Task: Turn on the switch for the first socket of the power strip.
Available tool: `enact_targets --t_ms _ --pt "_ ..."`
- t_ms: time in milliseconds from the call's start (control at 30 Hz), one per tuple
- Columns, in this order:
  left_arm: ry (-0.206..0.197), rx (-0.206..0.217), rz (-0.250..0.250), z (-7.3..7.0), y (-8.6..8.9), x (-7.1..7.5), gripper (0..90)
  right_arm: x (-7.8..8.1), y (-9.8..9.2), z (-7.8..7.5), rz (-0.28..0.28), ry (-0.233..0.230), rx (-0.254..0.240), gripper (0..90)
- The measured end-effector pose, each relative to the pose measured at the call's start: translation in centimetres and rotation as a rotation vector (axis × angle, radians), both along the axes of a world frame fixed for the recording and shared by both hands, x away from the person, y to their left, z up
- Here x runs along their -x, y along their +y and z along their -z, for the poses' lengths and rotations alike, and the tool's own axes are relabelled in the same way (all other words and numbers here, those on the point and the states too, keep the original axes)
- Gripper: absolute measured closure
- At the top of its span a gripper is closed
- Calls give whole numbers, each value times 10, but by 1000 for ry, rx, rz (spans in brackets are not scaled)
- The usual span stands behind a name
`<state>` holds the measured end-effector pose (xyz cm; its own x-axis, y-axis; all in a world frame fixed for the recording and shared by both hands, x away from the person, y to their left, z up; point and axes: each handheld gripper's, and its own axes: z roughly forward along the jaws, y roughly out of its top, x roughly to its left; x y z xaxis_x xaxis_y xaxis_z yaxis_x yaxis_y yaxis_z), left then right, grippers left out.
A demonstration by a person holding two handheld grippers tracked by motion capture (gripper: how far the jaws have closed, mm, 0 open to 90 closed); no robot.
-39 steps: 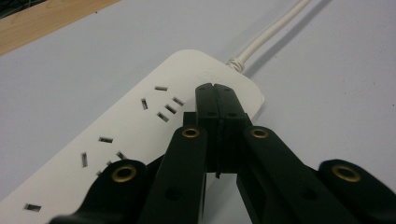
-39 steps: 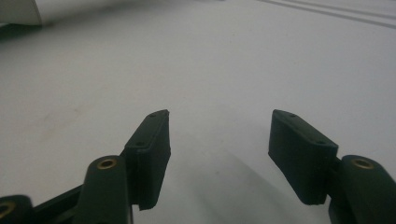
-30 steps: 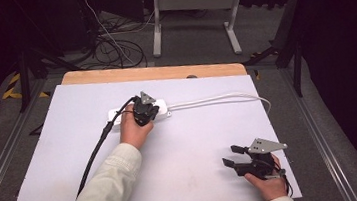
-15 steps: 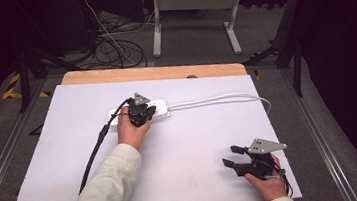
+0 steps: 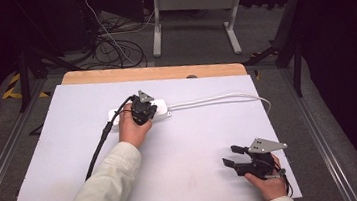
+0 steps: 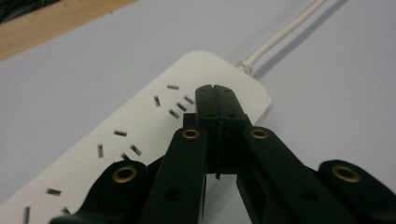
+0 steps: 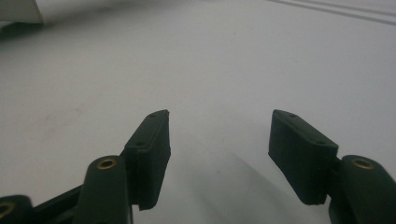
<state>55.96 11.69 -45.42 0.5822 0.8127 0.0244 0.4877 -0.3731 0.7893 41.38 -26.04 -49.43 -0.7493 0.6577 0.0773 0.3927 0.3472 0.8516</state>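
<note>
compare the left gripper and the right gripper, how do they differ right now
The left gripper has its fingers pressed together with nothing between them; the right gripper has its fingers spread wide. The left gripper sits over the white power strip far up the table; the right gripper rests near the front right corner, over bare surface. Both are black, hand-held, and carry a grey plate on top.

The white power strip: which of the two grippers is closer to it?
Left. The left gripper sits over the power strip, fingers shut. The right gripper rests far off, near the table's front right corner.
</note>
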Motion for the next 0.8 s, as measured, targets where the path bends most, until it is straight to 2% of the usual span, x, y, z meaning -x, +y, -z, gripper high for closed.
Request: enact_targets --t_ms 33,67,100,133,200,267,467,767,800 --pt "-7 15 7 -4 0 2 900 0 0 0 1 3 -1 397" --pt "-7 15 7 -4 0 2 900 0 0 0 1 6 -1 398" --pt "-15 17 18 -12 0 5 900 -1 0 0 0 8 0 399" --pt "-15 17 18 -12 0 5 900 -1 0 0 1 10 2 399" --pt "-30 11 35 -21 0 12 900 -2 0 0 2 14 2 400" --pt "-16 31 35 -26 4 15 900 -2 0 0 3 14 -4 402" --pt "-26 42 33 -40 14 20 860 -3 -1 -1 11 1 -19 403" --pt "-45 56 57 -51 17 31 786 -6 1 -3 4 -9 -27 403" --pt "-47 62 61 -53 18 32 752 -6 2 -3 2 -12 -29 403"
